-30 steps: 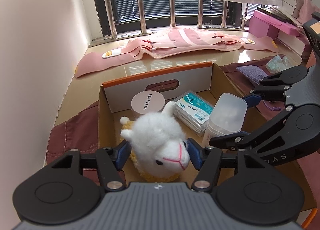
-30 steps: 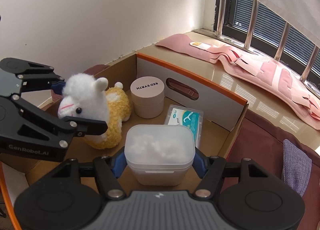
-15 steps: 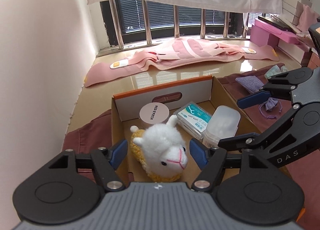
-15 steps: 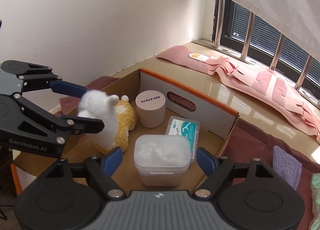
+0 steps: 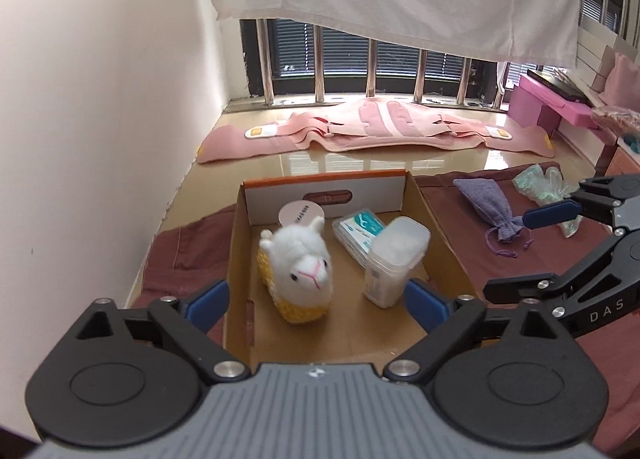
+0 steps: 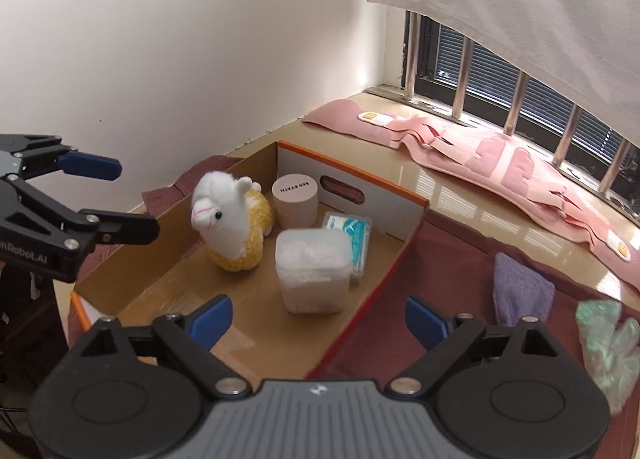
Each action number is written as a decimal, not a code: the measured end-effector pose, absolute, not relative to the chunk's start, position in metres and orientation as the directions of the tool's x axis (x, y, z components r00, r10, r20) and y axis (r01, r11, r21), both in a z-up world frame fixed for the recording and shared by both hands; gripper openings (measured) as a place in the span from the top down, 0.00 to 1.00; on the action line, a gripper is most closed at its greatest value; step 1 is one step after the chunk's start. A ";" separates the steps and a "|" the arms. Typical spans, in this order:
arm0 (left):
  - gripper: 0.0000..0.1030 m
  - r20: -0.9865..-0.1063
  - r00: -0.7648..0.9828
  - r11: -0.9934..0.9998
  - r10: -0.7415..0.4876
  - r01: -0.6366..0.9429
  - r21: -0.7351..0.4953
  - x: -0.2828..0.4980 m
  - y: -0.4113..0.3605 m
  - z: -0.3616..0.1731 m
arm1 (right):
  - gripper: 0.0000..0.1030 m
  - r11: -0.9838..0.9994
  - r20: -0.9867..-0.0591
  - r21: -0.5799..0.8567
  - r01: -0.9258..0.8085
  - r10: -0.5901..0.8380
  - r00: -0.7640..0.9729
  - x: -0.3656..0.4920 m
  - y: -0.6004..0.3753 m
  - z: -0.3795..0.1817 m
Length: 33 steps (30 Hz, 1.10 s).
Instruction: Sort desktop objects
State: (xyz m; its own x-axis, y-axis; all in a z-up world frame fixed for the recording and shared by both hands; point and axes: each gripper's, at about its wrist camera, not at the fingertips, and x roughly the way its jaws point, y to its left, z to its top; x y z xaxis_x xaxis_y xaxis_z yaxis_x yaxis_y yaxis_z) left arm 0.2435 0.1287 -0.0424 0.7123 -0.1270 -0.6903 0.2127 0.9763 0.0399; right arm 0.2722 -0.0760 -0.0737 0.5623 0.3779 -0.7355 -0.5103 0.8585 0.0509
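The round jar (image 5: 301,214) is partly hidden behind the plush alpaca (image 5: 298,267) in the left wrist view; its lid text is too small to read there. The lidded plastic container (image 6: 311,269) covers one end of the teal-labelled pack (image 6: 348,229) (label print illegible) and looks slightly blurred. The green crinkled bag (image 6: 610,347) is blurred, possibly cellophane. The left gripper (image 6: 104,195) is cut off by the right wrist view's left edge.
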 end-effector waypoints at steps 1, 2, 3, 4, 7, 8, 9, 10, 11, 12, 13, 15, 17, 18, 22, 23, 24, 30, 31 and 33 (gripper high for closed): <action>0.02 -0.690 0.712 0.979 -0.127 0.203 0.029 0.238 0.126 -0.040 | 0.08 0.863 -0.738 0.052 -0.502 0.372 0.563 0.266 -0.082 -0.072; 0.02 -0.690 0.712 0.981 -0.128 0.193 0.017 0.233 0.122 -0.038 | 0.07 0.870 -0.741 0.056 -0.491 0.365 0.563 0.261 -0.088 -0.070; 0.00 -0.687 0.715 0.982 -0.132 0.191 0.010 0.229 0.118 -0.036 | 0.05 0.878 -0.745 0.061 -0.476 0.357 0.564 0.256 -0.094 -0.069; 0.00 -0.683 0.718 0.982 -0.135 0.189 0.004 0.226 0.113 -0.034 | 0.04 0.885 -0.746 0.067 -0.460 0.351 0.566 0.251 -0.101 -0.067; 0.00 -0.675 0.723 0.982 -0.147 0.190 -0.011 0.217 0.098 -0.028 | 0.04 0.904 -0.750 0.075 -0.421 0.329 0.573 0.237 -0.121 -0.063; 0.00 -0.673 0.724 0.981 -0.151 0.192 -0.013 0.214 0.092 -0.027 | 0.04 0.910 -0.753 0.074 -0.409 0.320 0.576 0.232 -0.128 -0.062; 0.00 -0.676 0.721 0.981 -0.151 0.195 -0.011 0.213 0.086 -0.027 | 0.03 0.915 -0.755 0.074 -0.396 0.311 0.577 0.227 -0.135 -0.061; 0.00 -0.679 0.718 0.980 -0.152 0.198 -0.009 0.211 0.080 -0.028 | 0.03 0.920 -0.758 0.077 -0.384 0.305 0.577 0.222 -0.142 -0.060; 0.00 -0.684 0.713 0.980 -0.153 0.199 -0.011 0.209 0.074 -0.029 | 0.03 0.925 -0.761 0.079 -0.371 0.297 0.577 0.218 -0.150 -0.060; 0.00 -0.689 0.708 0.980 -0.153 0.200 -0.013 0.206 0.068 -0.030 | 0.02 0.932 -0.764 0.079 -0.355 0.285 0.579 0.214 -0.157 -0.059; 0.00 -0.694 0.704 0.980 -0.154 0.201 -0.014 0.204 0.062 -0.031 | 0.00 0.938 -0.767 0.076 -0.338 0.272 0.581 0.209 -0.165 -0.059; 0.00 -0.703 0.694 0.979 -0.156 0.203 -0.018 0.199 0.050 -0.033 | 0.00 0.949 -0.771 0.070 -0.306 0.246 0.587 0.200 -0.180 -0.058; 0.00 -0.712 0.682 0.978 -0.170 0.204 -0.038 0.193 0.039 -0.034 | 0.00 0.961 -0.777 0.062 -0.270 0.216 0.591 0.191 -0.195 -0.058; 0.00 -0.719 0.676 0.979 -0.166 0.198 -0.039 0.191 0.032 -0.036 | 0.00 0.965 -0.782 0.061 -0.254 0.204 0.589 0.187 -0.202 -0.058; 0.00 -0.750 0.638 0.981 -0.173 0.181 -0.071 0.183 0.010 -0.040 | 0.00 0.983 -0.797 0.052 -0.175 0.146 0.586 0.173 -0.227 -0.057; 0.00 -0.758 0.626 0.979 -0.185 0.183 -0.088 0.182 0.004 -0.042 | 0.00 0.987 -0.800 0.050 -0.154 0.131 0.585 0.170 -0.232 -0.056; 0.00 -0.759 0.621 0.977 -0.195 0.189 -0.096 0.180 -0.002 -0.042 | 0.00 0.990 -0.802 0.048 -0.135 0.119 0.585 0.167 -0.238 -0.056; 0.00 -0.767 0.615 0.978 -0.185 0.194 -0.079 0.173 -0.037 -0.045 | 0.00 0.995 -0.796 0.045 -0.084 0.086 0.599 0.150 -0.268 -0.056; 0.00 -0.768 0.614 0.979 -0.180 0.189 -0.078 0.172 -0.042 -0.046 | 0.00 0.996 -0.795 0.046 -0.078 0.084 0.601 0.147 -0.273 -0.056; 0.00 -0.776 0.608 0.982 -0.166 0.175 -0.073 0.169 -0.050 -0.048 | 0.00 0.996 -0.797 0.054 -0.074 0.088 0.598 0.141 -0.281 -0.058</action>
